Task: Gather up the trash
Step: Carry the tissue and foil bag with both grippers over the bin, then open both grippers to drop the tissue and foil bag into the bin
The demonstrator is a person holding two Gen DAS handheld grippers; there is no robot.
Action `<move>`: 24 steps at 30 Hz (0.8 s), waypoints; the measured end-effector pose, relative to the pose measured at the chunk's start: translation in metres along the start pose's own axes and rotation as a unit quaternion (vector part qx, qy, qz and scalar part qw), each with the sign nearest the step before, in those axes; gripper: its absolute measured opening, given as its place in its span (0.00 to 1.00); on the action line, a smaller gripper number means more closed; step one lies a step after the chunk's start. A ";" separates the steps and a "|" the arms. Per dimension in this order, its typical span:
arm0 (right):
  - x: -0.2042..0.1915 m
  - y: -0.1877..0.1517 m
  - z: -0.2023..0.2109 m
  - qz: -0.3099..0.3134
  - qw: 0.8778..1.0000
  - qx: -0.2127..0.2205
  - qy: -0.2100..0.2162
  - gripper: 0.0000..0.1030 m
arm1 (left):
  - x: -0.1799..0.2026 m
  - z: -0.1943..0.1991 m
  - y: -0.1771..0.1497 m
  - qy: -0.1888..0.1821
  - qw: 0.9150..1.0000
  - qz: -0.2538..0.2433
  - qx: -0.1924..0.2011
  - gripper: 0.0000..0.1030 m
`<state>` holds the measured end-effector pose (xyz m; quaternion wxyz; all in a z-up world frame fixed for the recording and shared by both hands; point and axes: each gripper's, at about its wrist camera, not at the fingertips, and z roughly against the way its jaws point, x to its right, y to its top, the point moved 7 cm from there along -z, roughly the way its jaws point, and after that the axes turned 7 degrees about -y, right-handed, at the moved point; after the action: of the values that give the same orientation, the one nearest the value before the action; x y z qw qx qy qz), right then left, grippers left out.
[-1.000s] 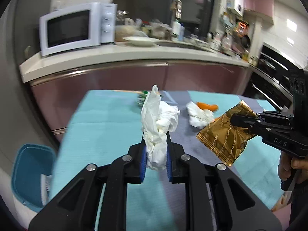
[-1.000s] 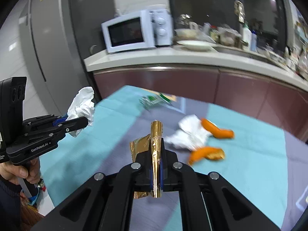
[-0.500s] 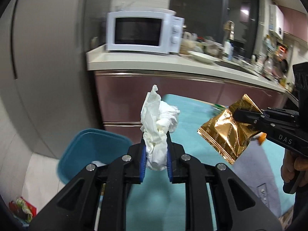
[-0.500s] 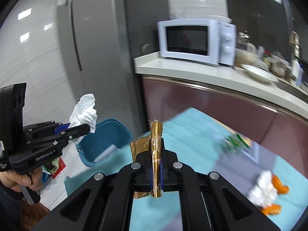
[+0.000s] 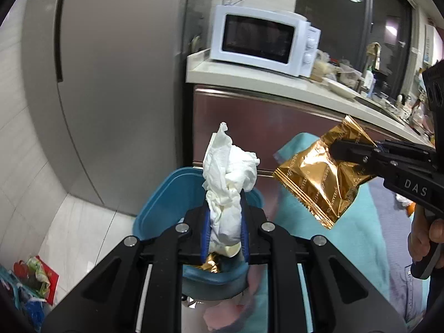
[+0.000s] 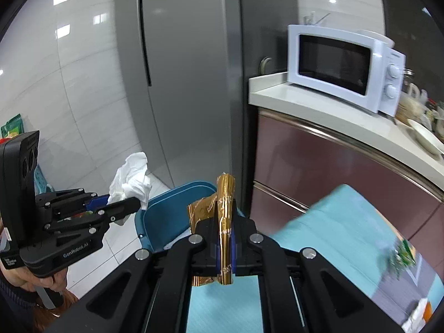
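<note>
My left gripper is shut on a crumpled white tissue and holds it over the blue trash bin on the floor. A gold scrap lies inside the bin. My right gripper is shut on a gold foil wrapper, held above the teal table edge, right of the bin. The wrapper and right gripper show at right in the left wrist view. The left gripper with the tissue shows at left in the right wrist view.
The table has a teal cloth with green trash and orange bits at the right. A counter with a white microwave stands behind. A grey fridge stands left of it. Bags lie on the floor.
Both grippers have swung left, away from the table's middle toward the blue bin. The left gripper with the tissue now hangs over the bin. Both grips are unchanged.
</note>
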<state>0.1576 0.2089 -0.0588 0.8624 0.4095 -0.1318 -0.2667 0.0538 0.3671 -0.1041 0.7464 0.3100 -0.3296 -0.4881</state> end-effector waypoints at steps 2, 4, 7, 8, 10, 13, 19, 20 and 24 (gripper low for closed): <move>-0.008 0.003 -0.010 0.005 1.000 -0.007 0.004 0.04 | -0.013 -0.003 -0.004 0.007 1.000 0.007 -0.005 0.17; -0.014 0.004 -0.021 0.009 1.000 -0.014 0.004 0.04 | -0.021 -0.010 -0.007 0.010 1.000 0.014 -0.011 0.17; -0.021 0.006 -0.038 0.015 0.999 -0.028 0.006 0.04 | -0.032 -0.020 -0.011 0.015 0.999 0.025 -0.020 0.17; -0.023 0.005 -0.043 0.016 0.999 -0.032 0.007 0.04 | -0.036 -0.026 -0.013 0.015 0.999 0.029 -0.025 0.17; -0.028 0.006 -0.056 0.020 0.999 -0.043 0.006 0.04 | -0.038 -0.035 -0.017 0.016 0.999 0.032 -0.033 0.17; -0.033 0.005 -0.079 0.023 0.998 -0.061 0.004 0.04 | -0.045 -0.048 -0.024 0.017 0.998 0.041 -0.044 0.17; -0.041 -0.006 -0.119 0.032 0.994 -0.101 0.000 0.04 | -0.054 -0.082 -0.034 0.015 0.996 0.057 -0.068 0.18; -0.042 -0.009 -0.126 0.035 0.994 -0.108 -0.004 0.04 | -0.055 -0.088 -0.036 0.018 0.996 0.056 -0.071 0.18; -0.045 -0.015 -0.143 0.039 0.991 -0.127 -0.006 0.06 | -0.060 -0.107 -0.037 0.026 0.995 0.060 -0.081 0.20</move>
<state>0.1792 0.3178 -0.1609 0.9165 0.2895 -0.1181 -0.2495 0.1008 0.4261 -0.2076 0.8051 0.2409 -0.2880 -0.4592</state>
